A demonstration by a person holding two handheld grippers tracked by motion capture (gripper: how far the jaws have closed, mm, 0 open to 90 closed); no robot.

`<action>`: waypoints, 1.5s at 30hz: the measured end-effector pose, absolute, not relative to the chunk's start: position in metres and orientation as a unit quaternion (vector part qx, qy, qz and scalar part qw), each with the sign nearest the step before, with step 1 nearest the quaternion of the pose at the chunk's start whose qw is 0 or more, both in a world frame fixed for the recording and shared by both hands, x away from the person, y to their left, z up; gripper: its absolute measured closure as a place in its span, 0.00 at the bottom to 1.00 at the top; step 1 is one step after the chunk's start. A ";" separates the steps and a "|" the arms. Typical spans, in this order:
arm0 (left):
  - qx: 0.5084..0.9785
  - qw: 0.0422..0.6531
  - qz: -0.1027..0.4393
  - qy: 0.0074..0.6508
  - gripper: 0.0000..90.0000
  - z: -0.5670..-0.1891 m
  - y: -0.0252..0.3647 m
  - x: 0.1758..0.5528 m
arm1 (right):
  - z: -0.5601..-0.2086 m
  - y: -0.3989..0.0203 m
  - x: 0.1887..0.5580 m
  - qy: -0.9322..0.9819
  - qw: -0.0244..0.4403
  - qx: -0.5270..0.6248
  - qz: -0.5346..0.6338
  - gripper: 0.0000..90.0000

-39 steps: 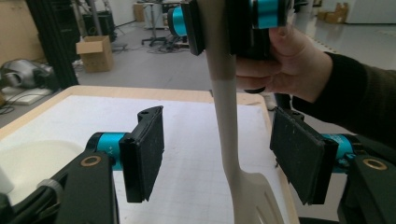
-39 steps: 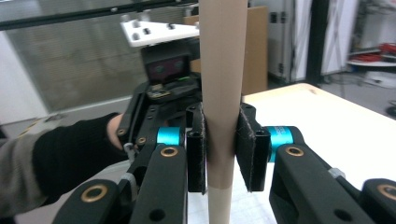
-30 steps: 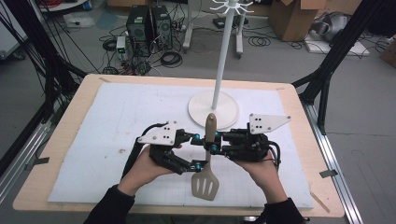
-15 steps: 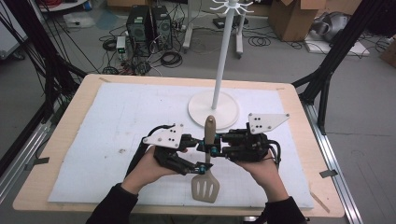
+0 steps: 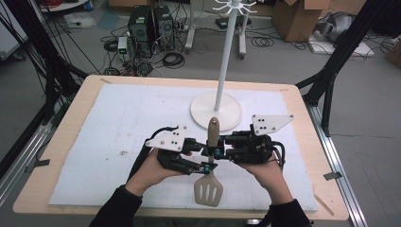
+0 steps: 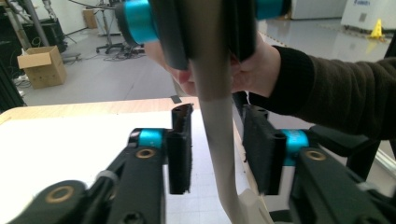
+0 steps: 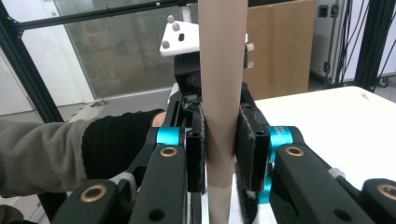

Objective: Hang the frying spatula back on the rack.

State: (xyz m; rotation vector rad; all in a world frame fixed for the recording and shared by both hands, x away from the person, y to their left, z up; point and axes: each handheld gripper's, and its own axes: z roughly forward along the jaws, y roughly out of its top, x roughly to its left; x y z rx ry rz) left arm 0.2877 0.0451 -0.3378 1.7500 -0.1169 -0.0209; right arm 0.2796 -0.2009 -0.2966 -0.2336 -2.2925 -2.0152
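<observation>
A beige slotted spatula [image 5: 208, 191] hangs level over the white mat, blade toward the person and handle [image 5: 213, 128] pointing at the stand. My right gripper [image 5: 213, 151] comes in from the right, shut on the handle; in the right gripper view both pads of that gripper [image 7: 222, 154] press the handle [image 7: 222, 70]. From the left, my left gripper [image 5: 208, 167] straddles the thin neck just behind the blade. Its jaws have just been closing. In the left gripper view the neck [image 6: 218, 140] passes between the jaws of that gripper [image 6: 218, 151], with a narrow gap on each side.
A white hook stand [image 5: 216, 111] with a round base rises just beyond the grippers. The white mat [image 5: 118, 123] covers a wooden table [image 5: 71, 106]. Black frame posts flank the table, with cables, a computer tower and cardboard boxes on the floor behind.
The left gripper's jaws have narrowed around the spatula's neck. Both hands and the spatula stay where they were.
</observation>
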 end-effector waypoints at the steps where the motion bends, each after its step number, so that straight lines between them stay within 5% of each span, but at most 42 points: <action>1: 0.769 0.637 -0.006 -0.052 0.72 -0.338 0.045 0.288 | -0.296 -0.201 0.280 -0.747 0.039 -0.074 -0.659 0.84; 21: 0.743 0.669 -0.016 -0.023 0.87 -0.335 0.049 0.293 | -0.295 -0.206 0.276 -0.742 0.009 -0.067 -0.667 0.83; 28: 0.743 0.670 -0.006 -0.010 0.87 -0.334 0.051 0.295 | -0.294 -0.207 0.276 -0.738 -0.009 -0.081 -0.670 0.75; 31: 0.741 0.671 -0.007 0.000 0.87 -0.334 0.053 0.296 | -0.295 -0.210 0.276 -0.732 -0.015 -0.080 -0.676 0.82; 45: 0.737 0.676 0.010 0.005 0.82 -0.332 0.052 0.292 | -0.297 -0.206 0.275 -0.733 -0.038 -0.082 -0.674 0.85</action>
